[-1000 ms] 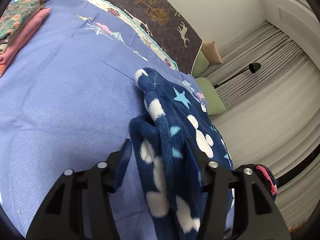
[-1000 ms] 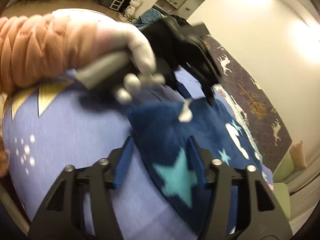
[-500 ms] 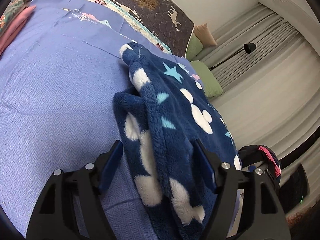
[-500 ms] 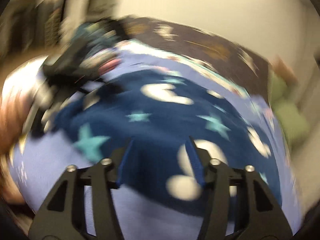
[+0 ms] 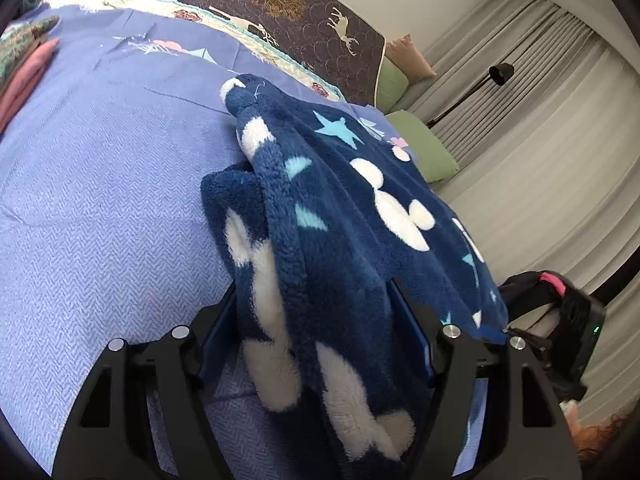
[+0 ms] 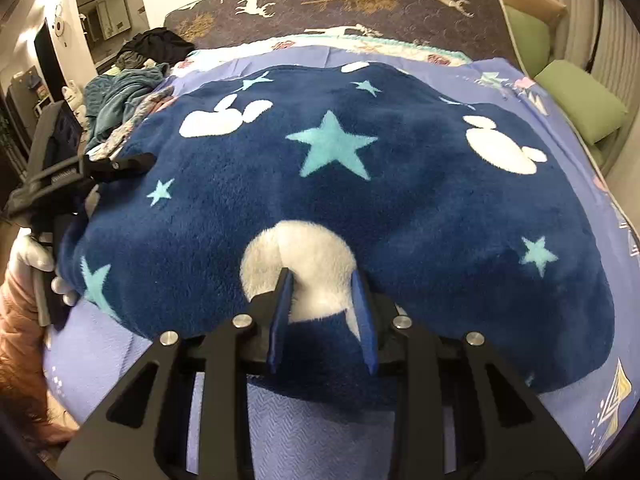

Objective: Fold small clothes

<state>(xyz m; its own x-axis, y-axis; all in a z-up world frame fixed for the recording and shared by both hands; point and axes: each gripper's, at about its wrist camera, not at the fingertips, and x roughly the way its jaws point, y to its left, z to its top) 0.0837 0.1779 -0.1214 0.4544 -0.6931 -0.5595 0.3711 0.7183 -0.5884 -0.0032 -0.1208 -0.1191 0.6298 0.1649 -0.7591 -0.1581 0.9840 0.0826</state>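
A dark blue fleece garment (image 6: 400, 184) with white shapes and teal stars lies spread on the blue bedspread (image 6: 568, 96). My right gripper (image 6: 321, 273) is at its near edge. Its jaws are closing on a white patch of the pile, which puckers between the pads. In the left wrist view a bunched side of the fleece garment (image 5: 340, 208) runs between the fingers of my left gripper (image 5: 312, 288). Those jaws stand wide with the cloth lying loose in the gap. The left gripper (image 6: 116, 164) also shows at the garment's left edge, held by a gloved hand (image 6: 32, 252).
Folded clothes (image 5: 24, 60) are stacked at the far left of the bedspread (image 5: 100, 200). A heap of loose clothes (image 6: 120, 92) lies at the back left. Green cushions (image 6: 580, 104) and a floor lamp (image 5: 500, 72) stand past the bed's right side, before curtains.
The right gripper rolled and swung around to the garment's near edge, and its jaws narrowed on the fleece. The left gripper's jaws widened and it shifted a little along the bunched side.
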